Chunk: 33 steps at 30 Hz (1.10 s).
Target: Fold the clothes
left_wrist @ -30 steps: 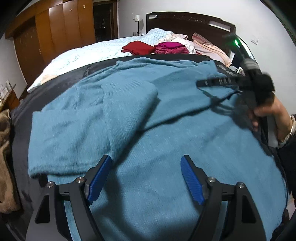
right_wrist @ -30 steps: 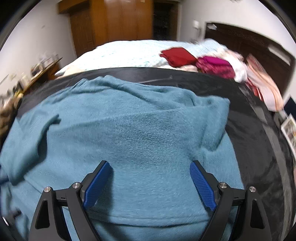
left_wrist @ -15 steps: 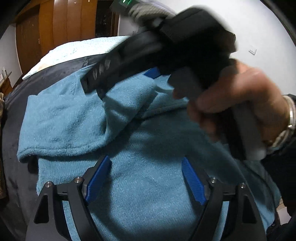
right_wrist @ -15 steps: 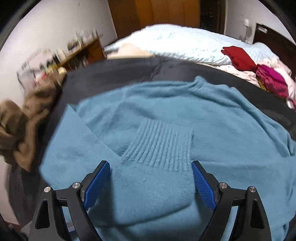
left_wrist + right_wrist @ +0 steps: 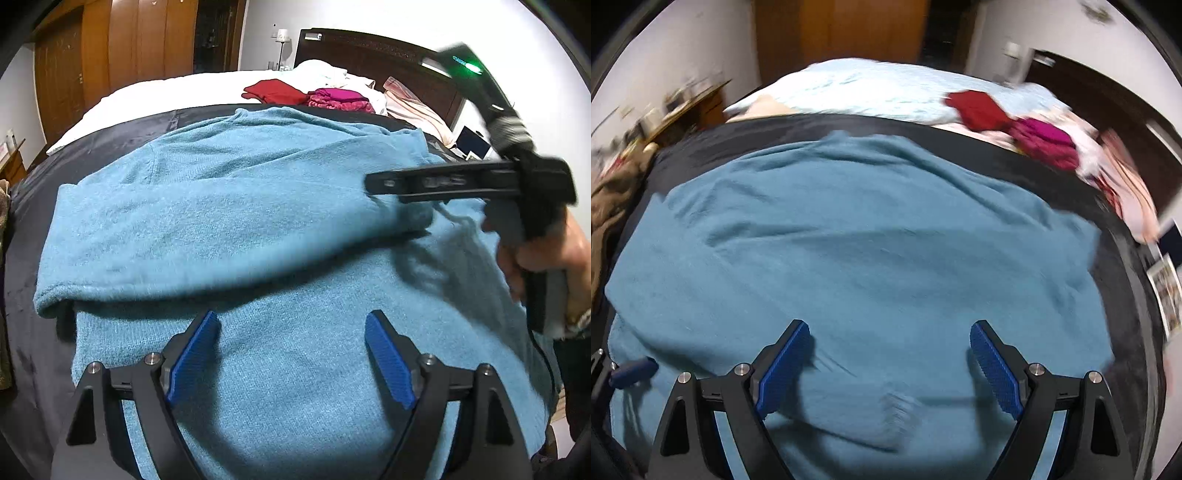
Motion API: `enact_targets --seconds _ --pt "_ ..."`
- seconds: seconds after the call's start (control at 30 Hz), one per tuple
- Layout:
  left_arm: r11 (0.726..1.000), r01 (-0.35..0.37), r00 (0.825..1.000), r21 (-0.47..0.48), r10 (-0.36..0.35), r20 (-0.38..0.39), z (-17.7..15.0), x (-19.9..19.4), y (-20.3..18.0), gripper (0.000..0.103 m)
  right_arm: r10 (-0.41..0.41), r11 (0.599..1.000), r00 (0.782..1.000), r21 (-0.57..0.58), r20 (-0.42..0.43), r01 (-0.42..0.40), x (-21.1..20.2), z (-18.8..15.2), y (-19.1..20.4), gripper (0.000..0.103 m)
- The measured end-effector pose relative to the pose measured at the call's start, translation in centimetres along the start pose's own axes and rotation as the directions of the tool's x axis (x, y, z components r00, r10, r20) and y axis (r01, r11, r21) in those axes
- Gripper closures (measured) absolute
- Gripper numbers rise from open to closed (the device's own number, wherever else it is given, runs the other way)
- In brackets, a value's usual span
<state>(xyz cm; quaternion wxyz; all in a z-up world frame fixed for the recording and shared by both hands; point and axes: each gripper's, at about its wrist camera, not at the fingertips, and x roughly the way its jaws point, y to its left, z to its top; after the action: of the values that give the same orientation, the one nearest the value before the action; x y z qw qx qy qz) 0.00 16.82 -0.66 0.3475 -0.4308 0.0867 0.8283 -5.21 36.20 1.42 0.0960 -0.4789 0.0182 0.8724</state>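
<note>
With both the left gripper (image 5: 291, 354) and right gripper (image 5: 890, 363) spread wide and empty over the teal sweater (image 5: 258, 221) on the bed (image 5: 110, 125) (sleeve folded across), a careless grab could drag that fold loose

Left gripper (image 5: 291, 354) angled down, jaws wide, empty, just been opening. Right gripper (image 5: 890, 360) wide, empty, gripped by right hand (image 5: 546, 258).

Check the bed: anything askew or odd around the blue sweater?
Nothing damaged or spilled. The blue sweater lies mid-fold on the dark blanket, a sleeve folded across its body, its edges still uneven. A brown garment sits bunched at the blanket's left edge, unfolded. Red and magenta clothes sit folded near the pillows.
</note>
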Motion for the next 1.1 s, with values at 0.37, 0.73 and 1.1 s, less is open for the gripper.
enact_targets --seconds 0.37,0.73,1.1 --pt "1.000 0.015 1.000 -0.015 -0.015 0.005 0.2 0.1 0.3 0.017 0.182 0.976 0.983 0.120 0.016 -0.183 -0.7 -2.0 -0.8 0.013" --pt "0.996 0.050 0.999 -0.075 -0.049 0.018 0.3 -0.2 1.5 0.017 0.125 0.987 0.988 -0.109 0.086 -0.116 -2.6 -4.3 2.7 0.090" --pt "0.973 0.204 0.978 -0.104 -0.208 -0.031 2.2 0.0 1.0 0.017 0.110 0.994 0.959 -0.029 0.262 -0.106 -6.4 -0.4 -1.4 0.092"
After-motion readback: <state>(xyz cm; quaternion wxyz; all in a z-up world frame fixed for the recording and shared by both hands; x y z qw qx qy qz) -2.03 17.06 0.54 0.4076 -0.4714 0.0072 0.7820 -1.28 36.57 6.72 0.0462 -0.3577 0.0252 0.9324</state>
